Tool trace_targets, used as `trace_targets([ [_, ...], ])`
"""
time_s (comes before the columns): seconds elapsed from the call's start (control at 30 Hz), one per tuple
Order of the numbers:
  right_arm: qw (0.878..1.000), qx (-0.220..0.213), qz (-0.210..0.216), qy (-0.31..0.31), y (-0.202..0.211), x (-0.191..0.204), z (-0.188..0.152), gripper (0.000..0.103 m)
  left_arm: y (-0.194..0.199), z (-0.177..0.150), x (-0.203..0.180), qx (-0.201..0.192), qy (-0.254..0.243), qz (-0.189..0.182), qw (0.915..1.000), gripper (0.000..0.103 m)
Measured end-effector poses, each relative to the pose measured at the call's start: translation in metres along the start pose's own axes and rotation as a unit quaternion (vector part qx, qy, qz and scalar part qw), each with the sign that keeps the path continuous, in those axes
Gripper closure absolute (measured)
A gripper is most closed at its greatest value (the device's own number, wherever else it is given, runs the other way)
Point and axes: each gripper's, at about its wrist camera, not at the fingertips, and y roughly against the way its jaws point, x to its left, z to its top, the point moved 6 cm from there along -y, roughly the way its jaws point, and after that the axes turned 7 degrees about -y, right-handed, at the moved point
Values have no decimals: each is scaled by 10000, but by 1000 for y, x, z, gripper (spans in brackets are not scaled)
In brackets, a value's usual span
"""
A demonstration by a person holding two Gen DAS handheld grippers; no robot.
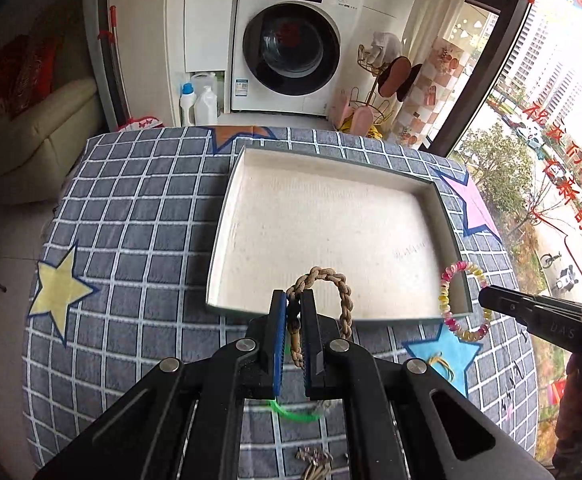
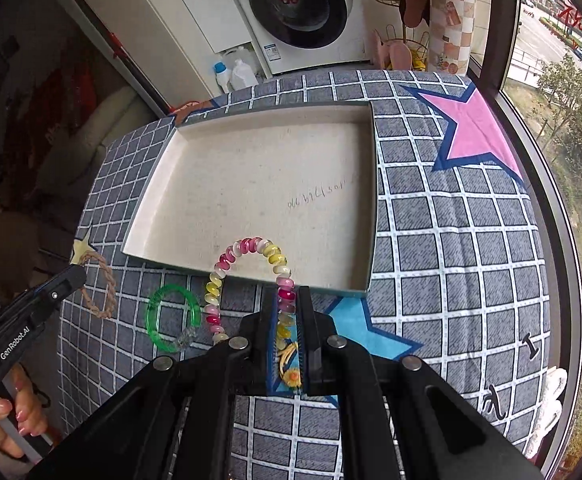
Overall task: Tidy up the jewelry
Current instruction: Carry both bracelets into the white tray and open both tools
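The left gripper (image 1: 293,300) is clenched on a tan braided bracelet (image 1: 341,292), whose loop stands up above the fingertips at 12 o'clock and overlaps the near rim of the shallow white tray (image 1: 227,216). In the right wrist view the same braided bracelet (image 2: 105,284) shows at 9 o'clock, at the tip of the left gripper (image 2: 73,276), above the checked cloth and outside the tray's near left corner.

The right gripper (image 2: 289,304) is clenched on a pink, yellow and clear spiral bracelet (image 2: 247,246); its arc rises at 12 o'clock from the fingertips and crosses the near wall of the tray (image 2: 373,200). From the left wrist view that spiral bracelet (image 1: 445,296) hangs at 3 o'clock, at the tray's near right corner, with the right gripper (image 1: 487,300) coming in from the right edge.

The tray holds no jewelry; only faint handwriting (image 2: 319,196) marks its floor toward the right side.

On the grey checked cloth with stars (image 2: 451,264), a green open bangle (image 2: 163,320) lies at 9 o'clock of the right fingertips, just short of the tray's near wall. A small yellow elastic (image 1: 441,362) lies on the blue star (image 1: 457,354), near the tray's near right corner. At 6 o'clock in the left view a pale chain piece (image 1: 315,460) rests at the table's near edge, partly hidden.
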Motion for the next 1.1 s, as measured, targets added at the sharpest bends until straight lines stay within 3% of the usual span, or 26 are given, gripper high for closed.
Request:
trace_targets([
  [0.23,9999,131,29,-65,-38,-5,44,94,-53,33,3,135,5,185,9997,84],
  [0.47,9996,259,-74,-56,-73,-13,72,94,-96,39,1,353,67,284,9990,84],
  [0.87,9983,495,-300,94,-113,-29,81,94,-135,23,-2,765,-491,982,9910,83],
  [1.1,9970,493,-458,390,-114,-24,80,93,-136,23,-6,827,-628,1066,9889,83],
])
